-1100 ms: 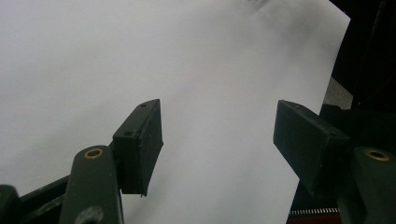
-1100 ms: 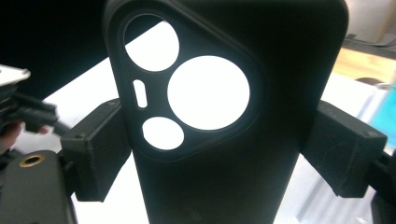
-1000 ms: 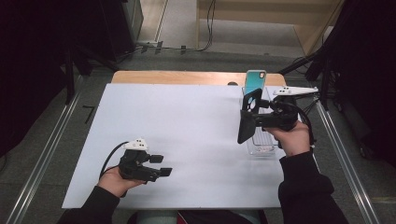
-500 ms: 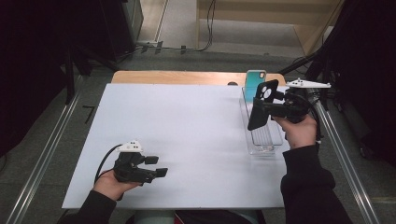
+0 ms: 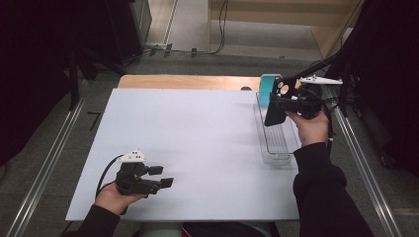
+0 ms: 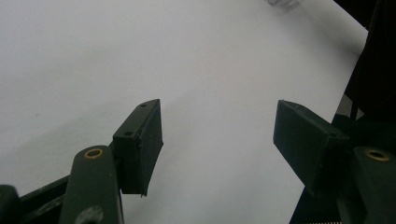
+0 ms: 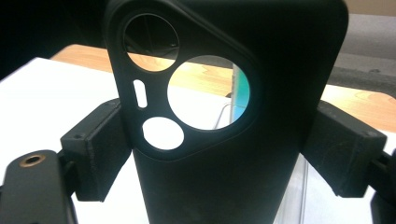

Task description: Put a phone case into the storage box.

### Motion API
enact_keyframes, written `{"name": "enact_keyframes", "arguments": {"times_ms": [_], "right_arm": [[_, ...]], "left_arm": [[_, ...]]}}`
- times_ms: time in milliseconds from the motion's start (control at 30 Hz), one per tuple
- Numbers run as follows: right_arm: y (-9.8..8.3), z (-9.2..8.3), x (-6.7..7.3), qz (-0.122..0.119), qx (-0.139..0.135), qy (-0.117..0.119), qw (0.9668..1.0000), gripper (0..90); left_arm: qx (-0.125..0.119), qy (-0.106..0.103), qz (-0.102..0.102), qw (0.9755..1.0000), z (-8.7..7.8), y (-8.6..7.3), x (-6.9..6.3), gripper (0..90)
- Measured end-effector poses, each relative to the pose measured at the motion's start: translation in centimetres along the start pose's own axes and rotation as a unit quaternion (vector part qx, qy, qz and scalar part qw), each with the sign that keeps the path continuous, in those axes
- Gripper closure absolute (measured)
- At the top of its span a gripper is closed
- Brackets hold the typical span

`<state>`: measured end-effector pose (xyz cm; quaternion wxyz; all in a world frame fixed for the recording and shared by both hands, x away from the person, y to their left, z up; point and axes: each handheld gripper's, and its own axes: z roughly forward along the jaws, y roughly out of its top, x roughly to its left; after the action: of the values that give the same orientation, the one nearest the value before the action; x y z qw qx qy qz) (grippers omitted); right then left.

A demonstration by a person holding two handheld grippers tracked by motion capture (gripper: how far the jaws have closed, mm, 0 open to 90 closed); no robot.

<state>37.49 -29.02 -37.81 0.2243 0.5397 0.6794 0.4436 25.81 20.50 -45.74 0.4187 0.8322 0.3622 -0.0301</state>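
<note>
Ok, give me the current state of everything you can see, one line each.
Left gripper: open, holding nothing, low over the white sheet.
Right gripper: shut on the black phone case.
Black phone case: upright, lifted above the clear tray.
Clear tray: on the sheet's right edge.

bright white table point(image 5: 197, 133), dark surroundings, close-ups soft.

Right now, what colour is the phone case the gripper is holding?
Black. The phone case shows best in the right gripper view.
</note>
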Motion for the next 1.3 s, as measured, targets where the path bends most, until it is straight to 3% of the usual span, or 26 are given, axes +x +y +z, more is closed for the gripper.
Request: {"name": "enact_keyframes", "arguments": {"times_ms": [367,767,933,1233,1300], "right_arm": [[0.2,3.0,-1.9,0.023,0.003,-0.033,0.9992,12.4],[-0.9,7.5,-2.2,0.028,0.018,-0.074,0.9967,12.1],[-1.0,9.1,-2.4,0.047,0.013,-0.089,0.9948,12.0],[-0.2,11.1,-2.3,0.024,0.014,-0.126,0.9916,11.5],[-0.2,11.5,-2.3,0.017,0.012,-0.126,0.9919,11.2]], "left_arm": [[-0.009,0.002,-0.006,0.9999,-0.1,0.0,0.0,33.0],[-0.012,0.002,-0.003,0.9999,-0.1,0.0,0.0,33.1],[-0.014,-0.003,-0.005,0.9999,0.0,0.2,0.0,33.1],[-0.015,-0.01,-0.002,0.9998,0.3,0.5,0.0,33.1],[-0.014,-0.011,0.0,0.9998,0.3,0.6,0.0,33.1]]}}
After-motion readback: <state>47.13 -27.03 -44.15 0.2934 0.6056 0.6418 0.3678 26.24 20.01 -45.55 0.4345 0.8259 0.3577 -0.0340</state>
